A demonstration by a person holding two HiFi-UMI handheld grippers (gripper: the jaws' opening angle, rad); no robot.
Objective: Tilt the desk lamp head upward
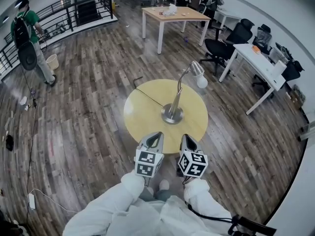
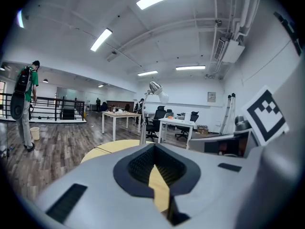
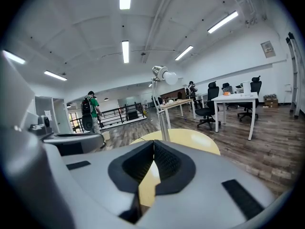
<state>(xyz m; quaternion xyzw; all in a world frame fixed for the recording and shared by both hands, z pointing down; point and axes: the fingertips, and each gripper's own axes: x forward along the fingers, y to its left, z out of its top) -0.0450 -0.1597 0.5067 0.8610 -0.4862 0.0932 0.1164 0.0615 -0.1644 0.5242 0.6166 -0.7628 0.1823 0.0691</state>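
A silver desk lamp stands on a round yellow table, its base near the middle. Its curved neck rises to the far right and ends in a head with a white bulb, which hangs down to the right. In the gripper views the lamp head shows high up, well beyond the jaws. My left gripper and right gripper hover side by side at the table's near edge, both shut with nothing between the pads, well short of the lamp.
A black cord runs from the lamp off the table's far left edge. A person with a green shirt stands far left by a railing. Desks and office chairs stand at the back and right. Wooden floor surrounds the table.
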